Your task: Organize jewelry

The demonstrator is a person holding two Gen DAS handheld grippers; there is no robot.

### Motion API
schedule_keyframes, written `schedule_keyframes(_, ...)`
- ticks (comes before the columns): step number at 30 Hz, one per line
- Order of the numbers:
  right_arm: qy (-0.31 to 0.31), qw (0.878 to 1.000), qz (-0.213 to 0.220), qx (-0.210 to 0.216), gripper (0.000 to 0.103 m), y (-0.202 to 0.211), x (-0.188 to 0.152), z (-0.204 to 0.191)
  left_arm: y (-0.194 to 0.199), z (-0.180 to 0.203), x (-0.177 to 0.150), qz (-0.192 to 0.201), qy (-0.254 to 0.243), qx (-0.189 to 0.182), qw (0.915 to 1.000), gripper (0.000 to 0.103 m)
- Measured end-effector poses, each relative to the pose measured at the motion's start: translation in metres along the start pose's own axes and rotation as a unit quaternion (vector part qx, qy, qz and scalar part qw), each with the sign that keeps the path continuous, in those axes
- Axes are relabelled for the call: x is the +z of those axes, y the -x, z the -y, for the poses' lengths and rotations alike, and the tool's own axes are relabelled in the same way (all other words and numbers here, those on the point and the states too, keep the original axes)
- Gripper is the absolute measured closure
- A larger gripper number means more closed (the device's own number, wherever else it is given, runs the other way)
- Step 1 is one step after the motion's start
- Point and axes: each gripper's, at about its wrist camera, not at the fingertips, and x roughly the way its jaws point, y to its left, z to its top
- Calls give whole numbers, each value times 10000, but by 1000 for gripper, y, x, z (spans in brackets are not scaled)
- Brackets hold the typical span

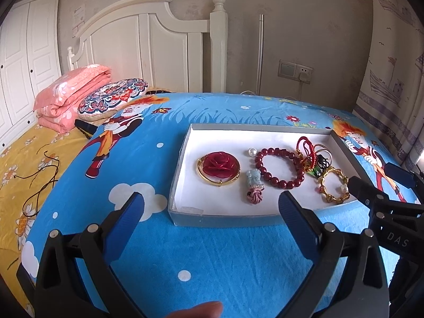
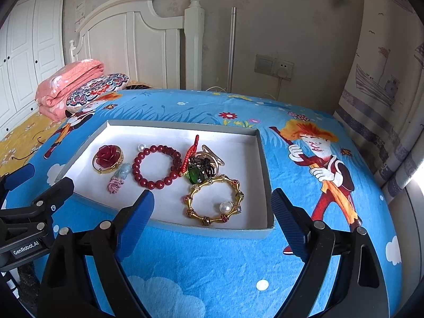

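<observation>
A: 2 grippers, both empty. The left gripper (image 1: pixel 209 204) hovers just short of the near wall of the box (image 1: pixel 225 221) with its jaws spread wide, and the right gripper (image 2: pixel 212 206) does the same at the box's near right corner, equally wide.

B: And the jewelry?

A: All inside the box, which sits on the blue cartoon blanket (image 2: pixel 212 265) on the bed. From the left: a rose brooch (image 2: pixel 108 159) in a gold ring, a pale charm with a pink knot (image 2: pixel 118 180), a small loose pearl (image 2: pixel 141 147), a red bead bracelet (image 2: pixel 156 167), then a tangle of red cord, green stone and black cord (image 2: pixel 197 164) lying over a gold ring, and nearest the right gripper a gold bamboo bangle (image 2: pixel 214 201) with a pearl on it.

B: Where does it go wrong?

A: The tangle, I'd say. The cords look knotted together and touch the bead bracelet, so pulling 1 piece could drag its neighbours along or flip them out.

B: The bangle looks easier.

A: Somewhat, but it lies flat on the white floor. Fingers that wide may scrape the bottom or push the bangle into the near wall instead of catching it.

B: Anything else?

A: The box rests on soft bedding, so a downward press could tip it and set the loose pearl rolling. The 2 grippers are also close; each shows at the edge of the other's view, so a clash is possible.
</observation>
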Motion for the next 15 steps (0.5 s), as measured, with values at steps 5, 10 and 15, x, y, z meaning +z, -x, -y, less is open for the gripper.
schedule_keyframes(5, -12, 10000, -7, 2, 19, 0, -1, 1, 1, 2, -2, 8, -28, -17, 10000, 5)
schedule_keyframes(10, -1, 10000, -22, 0, 19, 0, -2, 1, 1, 3, -3, 12, -44, -23, 10000, 5)
schedule_keyframes(15, 9, 10000, -25, -1, 19, 0, -2, 0, 1, 3, -3, 8, -43, -29, 10000, 5)
